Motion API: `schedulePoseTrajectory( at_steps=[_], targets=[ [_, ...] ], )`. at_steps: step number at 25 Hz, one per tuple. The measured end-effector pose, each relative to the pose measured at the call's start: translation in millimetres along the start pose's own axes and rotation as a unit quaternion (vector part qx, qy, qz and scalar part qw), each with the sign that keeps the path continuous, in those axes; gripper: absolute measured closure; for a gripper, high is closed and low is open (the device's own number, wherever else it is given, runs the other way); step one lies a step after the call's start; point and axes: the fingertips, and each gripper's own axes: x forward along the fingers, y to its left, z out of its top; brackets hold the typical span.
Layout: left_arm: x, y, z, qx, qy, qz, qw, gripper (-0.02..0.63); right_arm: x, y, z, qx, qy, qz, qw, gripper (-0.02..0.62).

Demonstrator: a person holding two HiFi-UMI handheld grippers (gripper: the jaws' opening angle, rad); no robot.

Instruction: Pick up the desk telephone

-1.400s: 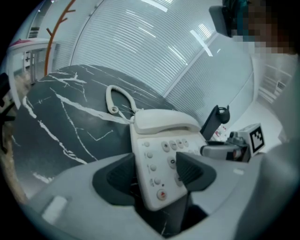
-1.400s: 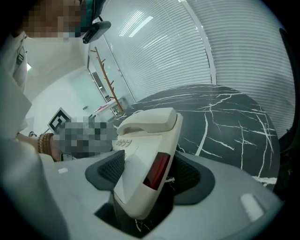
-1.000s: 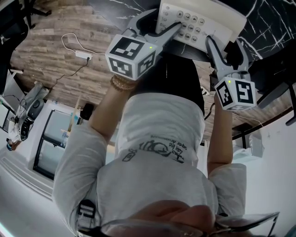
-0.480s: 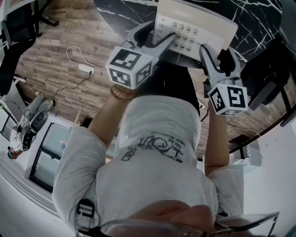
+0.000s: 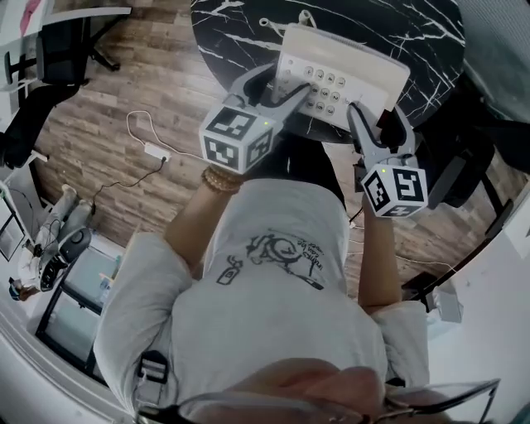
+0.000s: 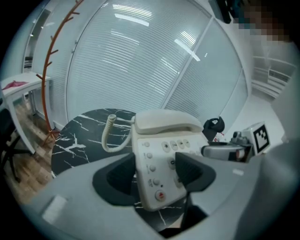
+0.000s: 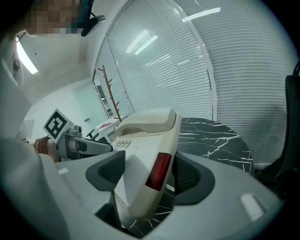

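The left tool point(image 6: 157, 173) is clenched on the near-left corner of the desk telephone point(image 5: 344, 62), and the right tool point(image 7: 150, 173) on its right side. The phone is at the near edge of the round, black, white-veined table point(image 5: 240, 25). The smooth cream plastic could slip, so both tools should probably rise level together, keeping the loose handset point(image 6: 166, 122) and coiled cord point(image 6: 108, 133) settled.

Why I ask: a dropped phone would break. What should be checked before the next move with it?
1. Left gripper shut on the telephone, at its keypad end: ok.
2. Right gripper shut on the opposite side: ok.
3. Handset seated on its cradle: ok.
4. Coiled cord free to follow: cannot tell, its lower end passes behind the telephone.
5. Marble table beneath as a fallback: ok in both gripper views.
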Motion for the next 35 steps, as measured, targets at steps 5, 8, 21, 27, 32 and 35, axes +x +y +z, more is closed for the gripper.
schedulePoseTrajectory(
  at_steps=[5, 8, 21, 27, 32, 35],
  targets=[
    [-23.0, -18.4, 34.3, 0.009, -0.013, 0.006, 0.9998, 0.334, -19.6, 12.3, 36.3, -0.003, -0.018, 0.001, 1.000, 0.278],
    [-36.6, -30.8, 55.0, 0.019, -0.026, 0.009, 0.9995, 0.334, -32.8, 18.9, 57.3, -0.006, -0.031, 0.003, 0.999, 0.279],
    [-81.3, -75.5, 119.3, 0.049, -0.069, 0.015, 0.9963, 0.334, -81.8, 41.0, 122.3, -0.019, -0.074, 0.004, 0.997, 0.276],
    [-96.8, -93.0, 144.9, 0.060, -0.094, 0.016, 0.9937, 0.336, -99.6, 47.1, 149.2, -0.031, -0.096, 0.006, 0.995, 0.275],
    [-105.8, -103.6, 161.7, 0.069, -0.108, 0.019, 0.9916, 0.337, -110.1, 50.4, 165.4, -0.033, -0.112, 0.007, 0.993, 0.276],
    [-111.8, -108.4, 167.5, 0.074, -0.115, 0.019, 0.9904, 0.337, -116.4, 54.1, 172.0, -0.039, -0.121, 0.007, 0.992, 0.276]
  ],
)
